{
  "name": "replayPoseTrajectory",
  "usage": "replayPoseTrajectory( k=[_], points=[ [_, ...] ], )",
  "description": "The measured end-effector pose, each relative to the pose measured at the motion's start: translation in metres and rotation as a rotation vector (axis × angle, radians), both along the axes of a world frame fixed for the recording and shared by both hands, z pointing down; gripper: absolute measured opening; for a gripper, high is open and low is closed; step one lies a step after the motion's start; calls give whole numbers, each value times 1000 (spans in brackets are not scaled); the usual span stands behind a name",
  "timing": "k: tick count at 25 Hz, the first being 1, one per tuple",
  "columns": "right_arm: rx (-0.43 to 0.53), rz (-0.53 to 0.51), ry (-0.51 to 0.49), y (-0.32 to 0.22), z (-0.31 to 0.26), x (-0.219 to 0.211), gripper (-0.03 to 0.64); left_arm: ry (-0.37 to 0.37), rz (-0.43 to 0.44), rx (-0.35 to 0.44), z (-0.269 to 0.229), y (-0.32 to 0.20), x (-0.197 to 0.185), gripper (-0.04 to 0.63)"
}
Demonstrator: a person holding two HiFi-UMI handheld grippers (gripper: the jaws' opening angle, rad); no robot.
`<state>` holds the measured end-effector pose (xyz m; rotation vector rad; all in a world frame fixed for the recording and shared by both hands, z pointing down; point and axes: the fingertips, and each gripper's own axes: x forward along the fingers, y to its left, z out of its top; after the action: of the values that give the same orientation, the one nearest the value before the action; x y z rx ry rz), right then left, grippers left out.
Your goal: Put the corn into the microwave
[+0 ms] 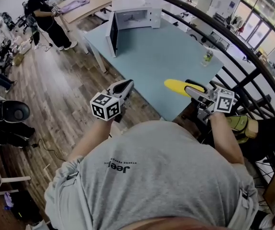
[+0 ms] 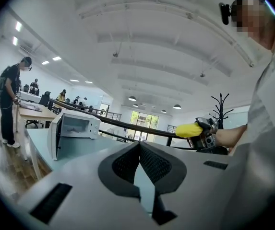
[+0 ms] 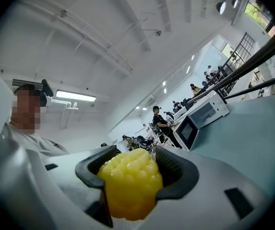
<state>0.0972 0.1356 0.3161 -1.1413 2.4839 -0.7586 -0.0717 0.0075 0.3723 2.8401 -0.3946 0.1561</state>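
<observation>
Place: open-plan lab workspace | Signs: microwave (image 1: pixel 133 14) set on a blue table (image 1: pixel 161 66), a person (image 1: pixel 43 16) working at another table (image 1: pixel 91 4), gear (image 1: pixel 3 111) heaped along the wood floor (image 1: pixel 55 95), black railing (image 1: pixel 209 25), tall windows (image 1: pixel 264 18)

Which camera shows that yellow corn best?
The right gripper view: the corn sits close-up, kernels visible, between the jaws. The head view shows its length; the left gripper view only a distant yellow shape.

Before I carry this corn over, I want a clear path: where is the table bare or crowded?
The table is bare across its middle, from the near edge under the corn up to the microwave. Tighter spots: the microwave's open door standing out at the far left edge, and a small greenish container at the right edge.
</observation>
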Motion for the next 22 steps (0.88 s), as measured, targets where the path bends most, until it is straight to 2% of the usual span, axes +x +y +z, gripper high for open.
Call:
replayPoseTrajectory(
  k=[10, 16, 22],
  points=[
    [-52, 23, -11, -52, -2, 3, 265, 15, 13, -42, -2, -53, 3, 18],
    [-57, -22, -13, -59, 9, 14, 265, 1, -41, -51, 12, -55, 3, 20],
    [-46, -90, -56, -72, 6, 54, 265, -13, -119, -44, 2, -53, 34, 18]
  ],
)
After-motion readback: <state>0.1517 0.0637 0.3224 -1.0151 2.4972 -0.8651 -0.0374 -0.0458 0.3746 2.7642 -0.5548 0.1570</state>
